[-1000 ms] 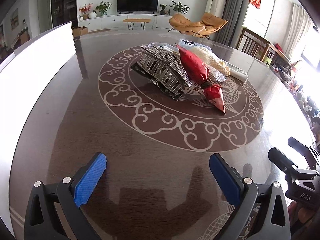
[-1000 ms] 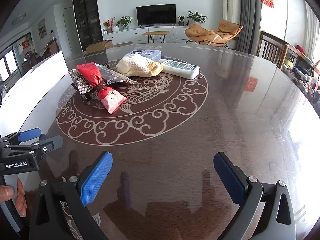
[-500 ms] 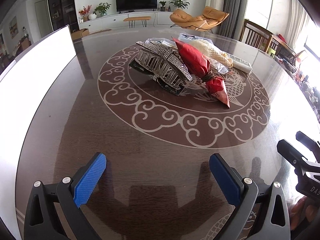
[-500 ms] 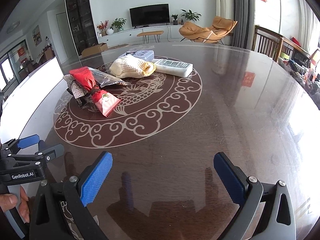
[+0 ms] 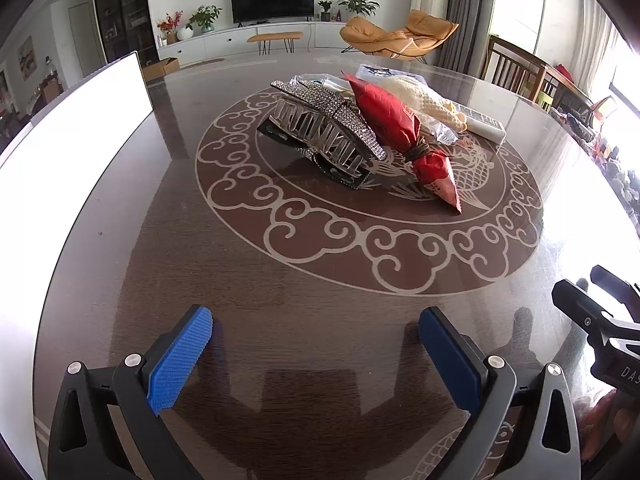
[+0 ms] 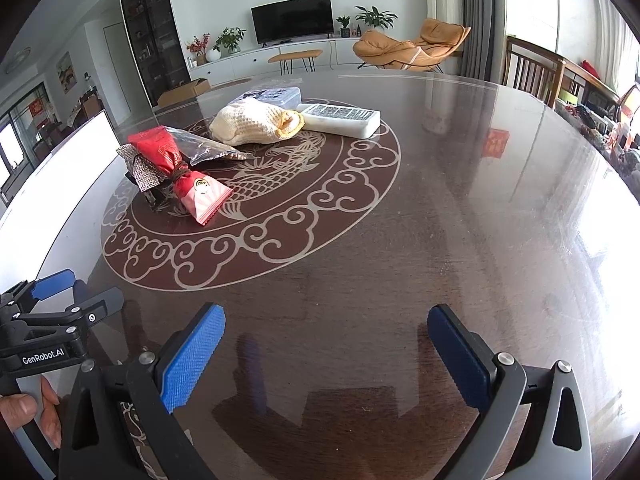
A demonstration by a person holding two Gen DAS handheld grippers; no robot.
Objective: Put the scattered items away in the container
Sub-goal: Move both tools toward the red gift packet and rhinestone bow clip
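Hovering my left gripper (image 5: pixel 316 356) wide open and empty, right gripper (image 6: pixel 326 354) too, I'd pinch the light, crinkly, slippery red snack packet (image 5: pixel 404 132), mid-table against the rhinestone hair claw (image 5: pixel 324 132), at its tied waist.

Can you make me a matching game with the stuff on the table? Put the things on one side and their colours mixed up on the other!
Things:
1. snack packet
2. hair claw
3. knitted pouch
4. gripper pads

Colours:
A. cream
B. blue
C. red
D. sparkly silver

Pairs: 1-C, 2-D, 3-A, 4-B
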